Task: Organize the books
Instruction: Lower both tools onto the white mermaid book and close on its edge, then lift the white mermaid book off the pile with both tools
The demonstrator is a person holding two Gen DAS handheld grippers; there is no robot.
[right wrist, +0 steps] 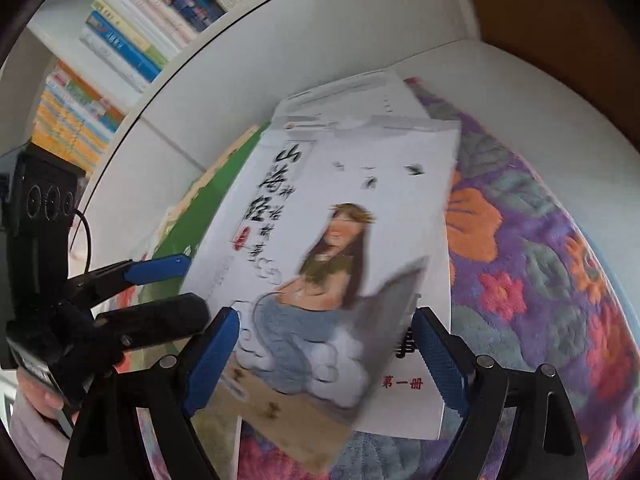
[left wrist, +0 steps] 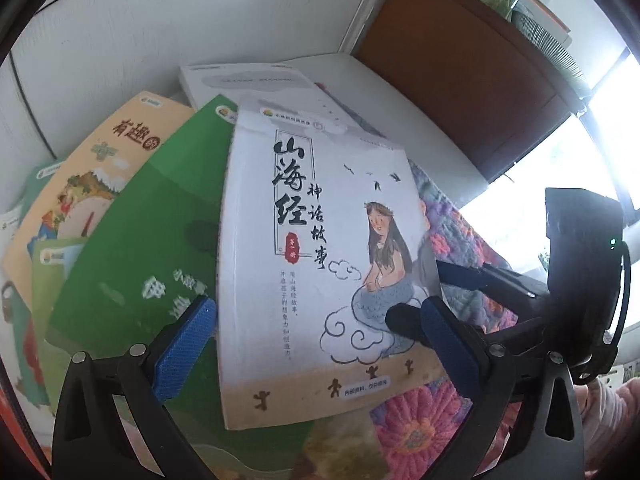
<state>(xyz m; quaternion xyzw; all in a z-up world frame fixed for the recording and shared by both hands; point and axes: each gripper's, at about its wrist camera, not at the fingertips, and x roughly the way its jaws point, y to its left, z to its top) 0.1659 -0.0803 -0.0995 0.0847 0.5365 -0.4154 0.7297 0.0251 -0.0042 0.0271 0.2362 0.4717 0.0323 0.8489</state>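
Books lie fanned across a flowered cloth (left wrist: 416, 428) in front of a white cabinet wall (left wrist: 120, 52). In the left wrist view, from the left: an orange-covered book (left wrist: 92, 184), then a green book (left wrist: 152, 240) overlapping it, then a white illustrated book (left wrist: 304, 264) with black brush lettering and a drawing of a long-haired figure on a cloud. The white illustrated book rests on the green book on one side and on the cloth on the other. Another white book (left wrist: 240, 80) lies behind it, nearer the wall.

Left gripper (left wrist: 312, 344): jaws spread wide, blue pads on either side of the white illustrated book's lower half, nothing clamped. Whether the pads touch the cover cannot be determined.

Right gripper (right wrist: 328, 356): jaws likewise wide apart, straddling the near end of the same book; the cover there appears lifted and motion-blurred, with a printed page visible beneath. No grip is evident. In the left wrist view its dark finger lies over the book's right edge.

In the right wrist view, shelved books (right wrist: 132, 28) fill the upper left.
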